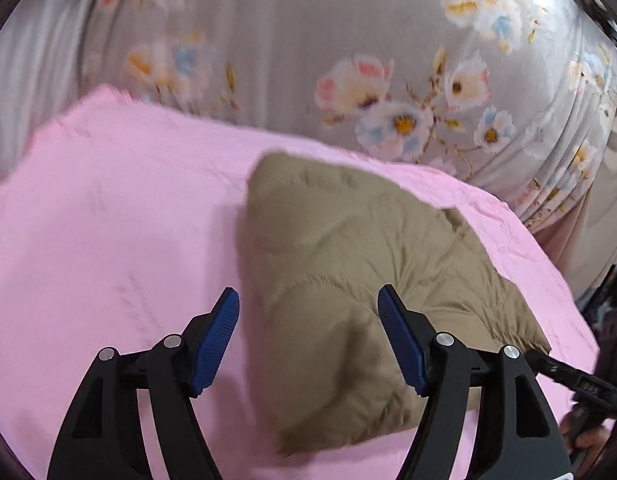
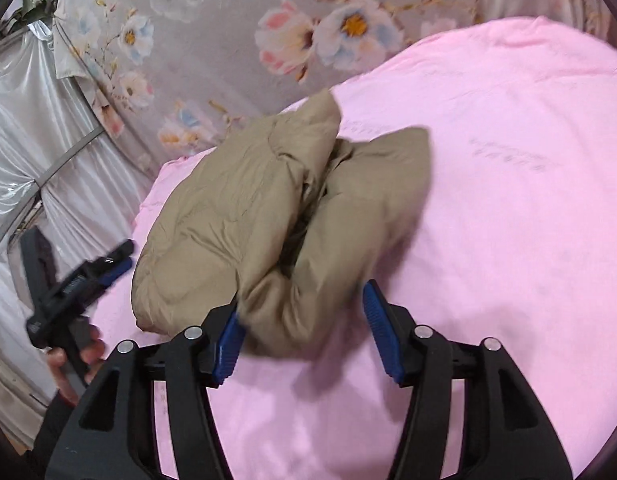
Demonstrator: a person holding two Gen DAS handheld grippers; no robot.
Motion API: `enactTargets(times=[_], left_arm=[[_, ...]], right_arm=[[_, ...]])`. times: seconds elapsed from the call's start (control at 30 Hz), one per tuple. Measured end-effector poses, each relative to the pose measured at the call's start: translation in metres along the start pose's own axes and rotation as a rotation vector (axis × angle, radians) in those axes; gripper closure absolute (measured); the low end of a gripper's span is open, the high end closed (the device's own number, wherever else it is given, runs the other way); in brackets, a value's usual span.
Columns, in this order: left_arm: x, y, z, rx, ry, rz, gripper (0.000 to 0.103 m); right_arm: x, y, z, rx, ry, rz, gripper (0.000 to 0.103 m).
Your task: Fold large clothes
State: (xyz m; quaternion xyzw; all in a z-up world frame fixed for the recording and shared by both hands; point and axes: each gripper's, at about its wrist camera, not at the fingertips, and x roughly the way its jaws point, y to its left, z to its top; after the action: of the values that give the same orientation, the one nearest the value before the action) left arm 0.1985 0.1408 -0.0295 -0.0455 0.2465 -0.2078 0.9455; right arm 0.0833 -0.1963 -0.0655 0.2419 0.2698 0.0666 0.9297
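Note:
A tan quilted puffer jacket (image 1: 348,280) lies folded into a thick bundle on the pink sheet (image 1: 108,220). My left gripper (image 1: 308,292) hovers over the bundle's near end, open wide, and neither blue pad touches the fabric. In the right wrist view the jacket (image 2: 248,220) shows two padded rolls with a crease between them. My right gripper (image 2: 302,296) straddles the near end of the roll, open. Its left pad lies against the fabric and its right pad stands apart from it. The left gripper (image 2: 76,276) also appears at the left of that view, held by a hand.
A grey floral quilt (image 1: 388,80) is heaped behind the pink sheet. White satin cloth (image 2: 36,140) hangs to the left in the right wrist view. The right gripper's black frame (image 1: 580,384) reaches in at the lower right of the left wrist view.

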Motion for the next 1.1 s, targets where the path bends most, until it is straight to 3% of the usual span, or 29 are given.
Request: enactTargets(times=[0.07,0.13,0.2,0.27,0.43,0.67,0.83,1.1], left_arm=[[-0.018,-0.007,0.016,0.042,0.002,0.073,0.034],[-0.021,-0.021,0.031,0.084,0.023,0.194,0.034],[-0.016,-0.036,0.038,0.106,0.050,0.262,0.034],[-0.005,-0.048,0.035,0.114,0.103,0.283,0.034],[0.046,-0.057,0.012,0.063,0.238,0.343,0.033],[0.078,-0.039,0.012,-0.040,0.247,0.335,0.022],[0.097,-0.041,0.016,0.026,0.208,0.359,0.014],[0.125,-0.032,0.027,0.104,0.175,0.333,0.014]], right_arm=[[-0.021,0.016,0.006,-0.079,-0.029,-0.078,0.061],[-0.030,0.043,0.017,-0.190,-0.070,-0.163,0.073],[-0.027,0.070,0.030,-0.265,-0.098,-0.187,0.077],[0.001,0.101,0.043,-0.363,-0.104,-0.227,0.081],[0.061,0.098,0.055,-0.336,-0.059,-0.294,0.082],[0.111,0.076,0.059,-0.275,-0.001,-0.335,0.082],[0.131,0.067,0.052,-0.237,0.005,-0.340,0.082],[0.150,0.059,0.047,-0.167,-0.017,-0.336,0.082]])
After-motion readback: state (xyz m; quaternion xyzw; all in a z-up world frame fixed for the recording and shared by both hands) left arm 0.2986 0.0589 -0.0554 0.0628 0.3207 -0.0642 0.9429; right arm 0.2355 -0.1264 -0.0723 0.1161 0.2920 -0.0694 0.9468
